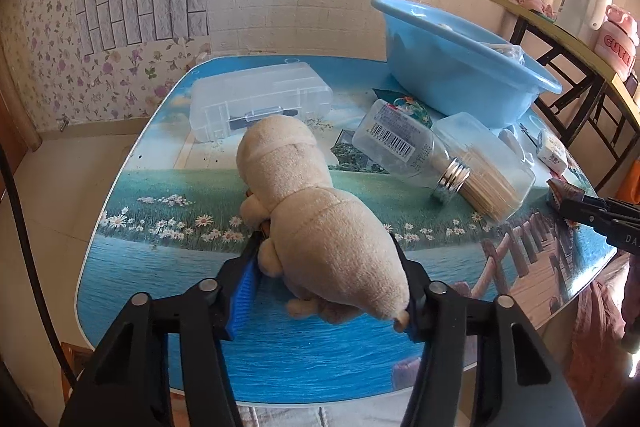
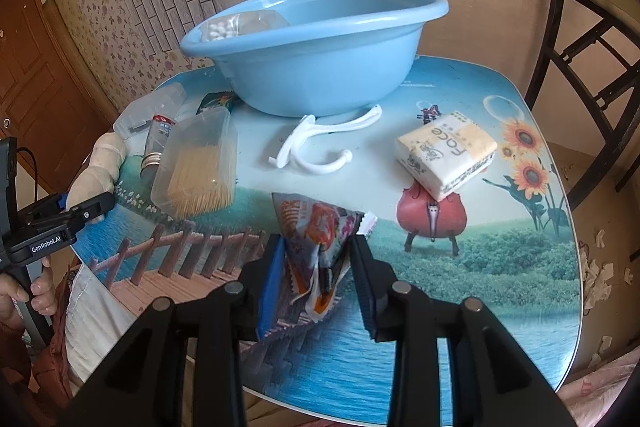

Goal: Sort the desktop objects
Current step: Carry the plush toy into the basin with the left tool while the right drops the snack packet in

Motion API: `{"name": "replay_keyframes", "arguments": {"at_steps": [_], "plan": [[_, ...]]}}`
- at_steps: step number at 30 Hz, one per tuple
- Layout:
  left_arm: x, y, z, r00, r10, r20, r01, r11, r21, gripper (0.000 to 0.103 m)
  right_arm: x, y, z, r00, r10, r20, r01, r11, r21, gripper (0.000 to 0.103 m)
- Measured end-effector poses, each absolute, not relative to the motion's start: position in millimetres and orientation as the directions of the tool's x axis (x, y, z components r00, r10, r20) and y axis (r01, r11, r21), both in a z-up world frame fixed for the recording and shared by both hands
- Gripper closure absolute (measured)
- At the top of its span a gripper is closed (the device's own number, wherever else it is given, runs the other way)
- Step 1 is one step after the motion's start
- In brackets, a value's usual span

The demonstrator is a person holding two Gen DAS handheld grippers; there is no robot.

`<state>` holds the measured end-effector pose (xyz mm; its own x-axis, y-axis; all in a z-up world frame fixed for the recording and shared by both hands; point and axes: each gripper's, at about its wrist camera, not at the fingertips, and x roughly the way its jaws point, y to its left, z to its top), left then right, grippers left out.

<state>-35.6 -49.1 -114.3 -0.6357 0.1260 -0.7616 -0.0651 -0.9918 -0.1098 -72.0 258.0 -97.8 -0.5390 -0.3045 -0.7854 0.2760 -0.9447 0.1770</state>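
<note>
Plush toy (image 1: pixel 320 227), cream and soft, sits lengthwise between our left tongs (image 1: pixel 328 259), which are clamped on its lower body low in the left wrist frame; the blue ribbed pads dent the pile slightly, a grip we judge secure because the stuffing gives. Our right tongs (image 2: pixel 318 255) are closed on a crinkled foil snack packet (image 2: pixel 320 227) at lower centre of the right wrist frame, pinching its gathered end so the puffed part stands up.

Outward from there, the bench (image 2: pixel 500 267) is a glossy printed top (lake, daisies, a cello). A clear lidded box of toothpicks (image 2: pixel 196 167) lies left of centre beside a glass bottle (image 1: pixel 404 151) with a metal cap, tipped on its side. A white plastic hook (image 2: pixel 316 143) and a wrapped tissue pack (image 2: pixel 446 151) rest nearer the middle. The smooth blue basin (image 2: pixel 316 59) stands at the upper centre, a bag of white pellets already inside, so we take it as the destination.
</note>
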Motion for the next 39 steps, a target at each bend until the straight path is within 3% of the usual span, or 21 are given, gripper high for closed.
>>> {"name": "replay_keyframes", "arguments": {"at_steps": [7,9,17,19,20,21,27,28,29,31,39], "plan": [[-30.2,-52.4,-105.0,-0.662,0.161,-0.732,-0.077,-0.986,-0.147,0.052,-68.2,260.4,-87.5,-0.555,-0.334,-0.762,0.283,-0.937,0.205,0.073],[-29.2,-53.6,-98.1,-0.675,0.166,-0.719,-0.082,-0.985,-0.15,0.052,-65.5,260.2,-78.2,-0.576,-0.356,-0.736,0.298,-0.93,0.216,0.078],[-34.6,-49.1,-74.1,-0.714,0.187,-0.675,-0.108,-0.982,-0.158,0.052,-65.5,247.1,-65.7,-0.607,-0.331,-0.723,0.327,-0.933,0.153,0.078],[-33.8,-48.9,-72.3,-0.717,0.194,-0.669,-0.113,-0.98,-0.164,0.052,-63.5,245.3,-66.1,-0.612,-0.32,-0.723,0.331,-0.934,0.133,0.07],[-33.5,-48.1,-71.6,-0.717,0.197,-0.669,-0.115,-0.98,-0.165,0.052,-63.6,244.2,-68.0,-0.608,-0.306,-0.732,0.328,-0.937,0.118,0.054],[-33.1,-47.5,-71.0,-0.717,0.197,-0.669,-0.116,-0.979,-0.165,0.052,-63.5,244.8,-70.5,-0.604,-0.305,-0.736,0.327,-0.937,0.12,0.046],[-32.8,-43.7,-66.3,-0.723,0.199,-0.662,-0.124,-0.979,-0.16,0.052,-71.4,245.8,-95.1,-0.554,-0.28,-0.784,0.306,-0.944,0.121,0.046],[-32.9,-42.9,-65.4,-0.724,0.199,-0.661,-0.125,-0.979,-0.159,0.052,-71.8,246.3,-97.4,-0.553,-0.283,-0.784,0.307,-0.943,0.124,0.047],[-33.3,-42.9,-64.4,-0.724,0.201,-0.66,-0.126,-0.979,-0.159,0.052,-72.6,247.1,-99.3,-0.546,-0.3,-0.782,0.316,-0.938,0.139,0.062],[-34.8,-41.9,-61.4,-0.726,0.202,-0.657,-0.129,-0.979,-0.158,0.052,-72.6,248.6,-98.4,-0.548,-0.305,-0.779,0.319,-0.937,0.142,0.07],[-46.4,-26.8,-31.6,-0.766,0.247,-0.593,-0.182,-0.969,-0.169,0.052,-69.5,259.2,-60.8,-0.626,-0.382,-0.68,0.347,-0.917,0.196,0.074]]}}
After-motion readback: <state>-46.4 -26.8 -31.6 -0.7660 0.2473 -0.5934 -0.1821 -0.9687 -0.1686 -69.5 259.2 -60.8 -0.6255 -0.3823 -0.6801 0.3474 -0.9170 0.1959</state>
